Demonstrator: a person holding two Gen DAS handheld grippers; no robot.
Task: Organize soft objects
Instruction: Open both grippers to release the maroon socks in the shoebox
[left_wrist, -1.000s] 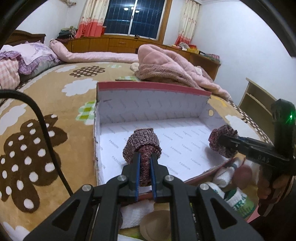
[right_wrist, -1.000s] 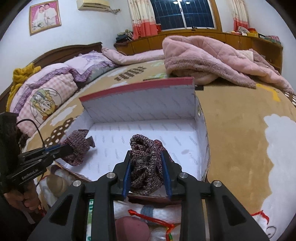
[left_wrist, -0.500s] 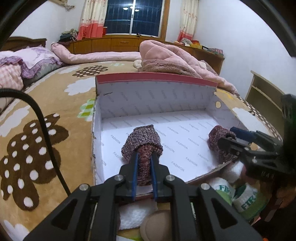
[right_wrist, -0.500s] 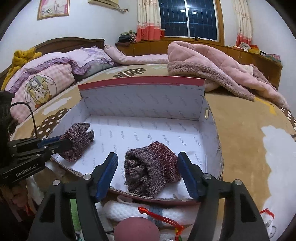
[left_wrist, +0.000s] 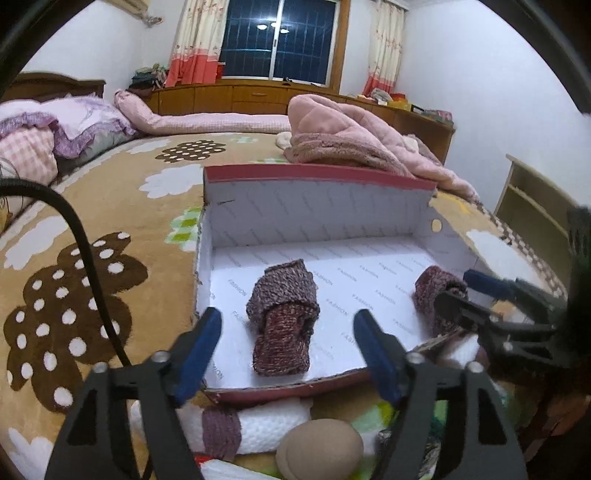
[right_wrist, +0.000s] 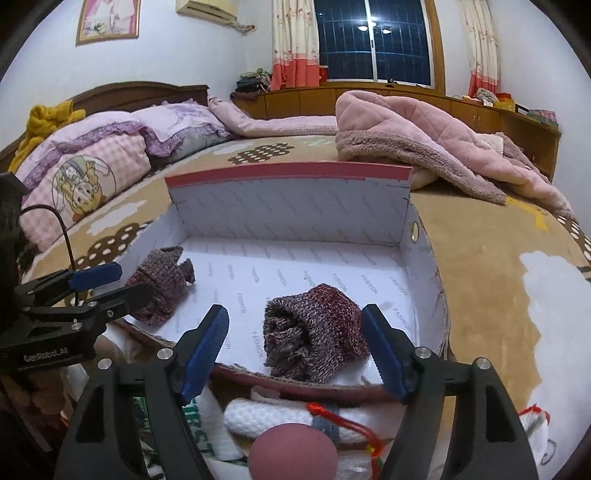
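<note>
A second ago both grippers were clamped on rolled knitted socks; now the left gripper (left_wrist: 288, 332) has let go, its blue pads spread wide and opening further on either side of the left sock roll (left_wrist: 282, 317), which lies free on the white floor of the shoe box (left_wrist: 314, 206), touching neither pad. The right gripper (right_wrist: 295, 332) has done the same: its jaws stand apart and are widening, with the right sock roll (right_wrist: 314, 343) between them but unpressed, resting just inside the box's low near edge. Going left to right, the brown patterned blanket (left_wrist: 74, 277) lies open beside the box's left wall, a black cable (left_wrist: 81, 236) curving over it. The box has a tall back wall with a red rim, lower side walls, and a near lip that is almost flat, so both grippers reach in over it. The two sock rolls sit well apart along the front of the box floor, one toward the left wall, one toward the right wall; the back half of the floor is bare. To the right of the box the blanket runs on to a heap of pink quilt (right_wrist: 424, 129) near the far corner. Just in front of the box's near edge lie white rolled socks (left_wrist: 266, 424) and a tan ball-like thing (left_wrist: 321, 450); the right wrist view shows a reddish ball (right_wrist: 291, 454) there too.
</note>
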